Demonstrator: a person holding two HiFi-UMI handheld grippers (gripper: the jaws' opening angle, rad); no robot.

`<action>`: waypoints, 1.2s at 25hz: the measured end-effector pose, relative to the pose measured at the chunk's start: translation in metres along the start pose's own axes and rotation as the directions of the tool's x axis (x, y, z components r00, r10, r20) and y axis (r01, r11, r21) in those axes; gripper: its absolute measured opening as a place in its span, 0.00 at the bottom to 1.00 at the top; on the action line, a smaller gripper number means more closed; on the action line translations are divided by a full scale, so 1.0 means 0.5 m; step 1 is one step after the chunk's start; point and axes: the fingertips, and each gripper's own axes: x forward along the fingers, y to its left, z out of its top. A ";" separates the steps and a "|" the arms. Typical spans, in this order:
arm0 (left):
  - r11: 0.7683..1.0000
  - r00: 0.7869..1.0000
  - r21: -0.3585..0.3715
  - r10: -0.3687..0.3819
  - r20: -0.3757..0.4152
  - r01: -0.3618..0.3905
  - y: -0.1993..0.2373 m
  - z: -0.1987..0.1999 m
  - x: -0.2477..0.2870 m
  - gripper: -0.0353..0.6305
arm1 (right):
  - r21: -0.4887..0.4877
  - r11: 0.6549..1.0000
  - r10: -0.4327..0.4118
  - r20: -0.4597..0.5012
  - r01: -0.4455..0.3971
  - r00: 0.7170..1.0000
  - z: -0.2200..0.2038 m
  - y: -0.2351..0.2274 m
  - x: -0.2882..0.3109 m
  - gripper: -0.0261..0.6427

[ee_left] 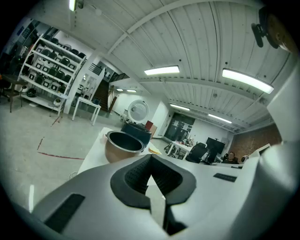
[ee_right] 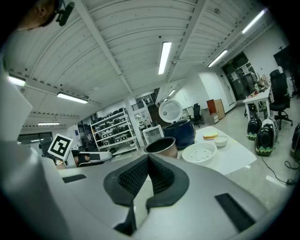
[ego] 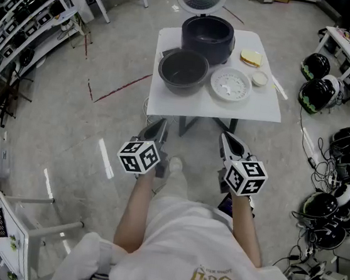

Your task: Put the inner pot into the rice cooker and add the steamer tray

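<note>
Currently left gripper (ego: 157,126) and right gripper (ego: 224,139) jaws together, empty; inner pot (ee_left: 123,145) partly hides rice cooker (ee_left: 138,130) on bench (ee_left: 91,157).

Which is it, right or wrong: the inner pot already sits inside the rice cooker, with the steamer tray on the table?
Wrong: the head view shows the inner pot standing on the table in front of the rice cooker, not inside it. The steamer tray is on the table, as you say.
</note>
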 end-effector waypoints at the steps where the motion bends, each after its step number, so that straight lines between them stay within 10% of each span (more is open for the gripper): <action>1: 1.000 1.000 -0.001 0.002 0.001 -0.002 0.001 0.001 -0.002 0.08 | -0.002 1.000 -0.001 -0.003 0.001 1.000 -0.001 0.000 0.000 0.05; 9: 0.992 0.998 -0.116 -0.050 -0.037 0.045 0.005 -0.017 -0.013 0.11 | 0.158 0.982 0.087 0.113 -0.104 0.990 0.031 0.008 -0.017 0.08; 13: 0.995 0.999 -0.094 0.037 -0.006 -0.037 0.039 -0.004 -0.009 0.43 | 0.181 0.978 0.087 0.097 -0.104 0.991 0.034 -0.011 0.005 0.28; 30: 0.971 0.993 -0.210 0.115 -0.006 -0.114 0.246 0.079 0.251 0.39 | 0.249 0.967 0.075 -0.054 -0.060 0.996 0.045 -0.155 0.310 0.32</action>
